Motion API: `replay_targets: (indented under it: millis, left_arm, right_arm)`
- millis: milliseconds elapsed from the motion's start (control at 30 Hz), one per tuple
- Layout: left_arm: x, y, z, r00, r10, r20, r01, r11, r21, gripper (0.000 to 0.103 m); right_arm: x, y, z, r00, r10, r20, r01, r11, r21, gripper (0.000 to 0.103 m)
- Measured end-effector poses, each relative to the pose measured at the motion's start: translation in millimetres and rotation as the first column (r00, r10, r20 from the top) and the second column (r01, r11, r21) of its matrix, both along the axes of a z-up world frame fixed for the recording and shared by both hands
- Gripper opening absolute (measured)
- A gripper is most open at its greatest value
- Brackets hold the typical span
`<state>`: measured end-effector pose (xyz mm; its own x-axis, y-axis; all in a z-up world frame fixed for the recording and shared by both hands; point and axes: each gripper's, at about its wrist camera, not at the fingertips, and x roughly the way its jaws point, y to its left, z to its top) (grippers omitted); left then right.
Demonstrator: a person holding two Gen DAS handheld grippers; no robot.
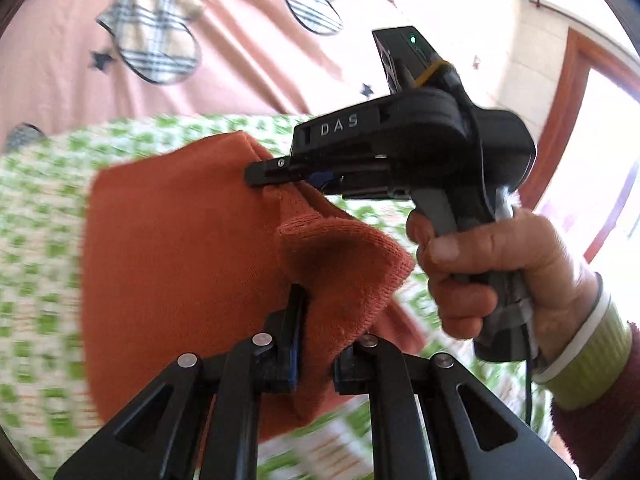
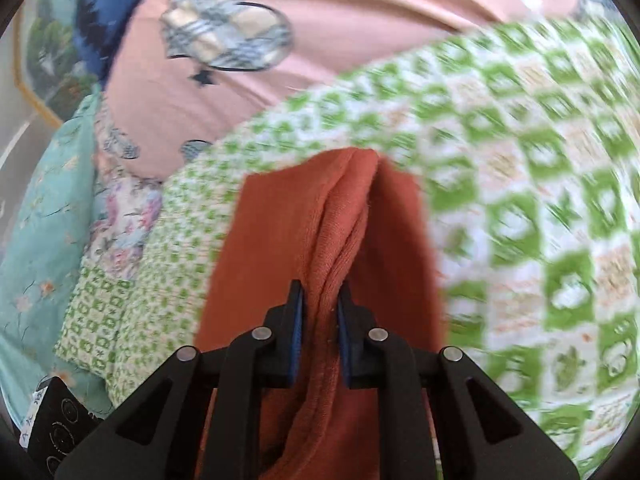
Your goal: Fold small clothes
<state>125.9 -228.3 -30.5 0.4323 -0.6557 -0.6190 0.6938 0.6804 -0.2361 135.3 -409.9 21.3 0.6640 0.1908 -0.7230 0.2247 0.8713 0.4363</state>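
Observation:
An orange knit garment [image 1: 180, 240] hangs lifted above a green-and-white checked cloth [image 1: 36, 240]. My left gripper [image 1: 316, 320] is shut on its near edge; the right finger is hidden under the fabric. The right gripper [image 1: 260, 172], held in a hand, pinches the garment's far top edge in the left wrist view. In the right wrist view my right gripper [image 2: 320, 304] is shut on a bunched fold of the orange garment [image 2: 332, 220], which drapes down both sides over the checked cloth [image 2: 540, 200].
A pink sheet [image 1: 240, 60] with plaid heart patches lies behind the checked cloth, also in the right wrist view [image 2: 320, 20]. Teal floral fabric [image 2: 40, 220] is at the left. A black device [image 2: 56, 420] sits at the lower left. A wooden door frame [image 1: 568, 80] stands at the right.

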Motion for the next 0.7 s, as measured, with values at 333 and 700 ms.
replay_targets:
  millis: [333,700]
  left_arm:
    - [8,-38,-34,0.992,-0.038,-0.117,0.042,0.999,0.031,0.011]
    - [-14,-15,-23,0.985,-0.072,-0.157,0.077,0.997,0.028,0.051]
  right_arm:
    - [-4,-10,-17,1.0,-0.016,-0.014,0.015,0.999,-0.037,0.016]
    - [-49,-10,-2,0.992,-0.123,0.04,0.125,0.991,-0.047,0.055]
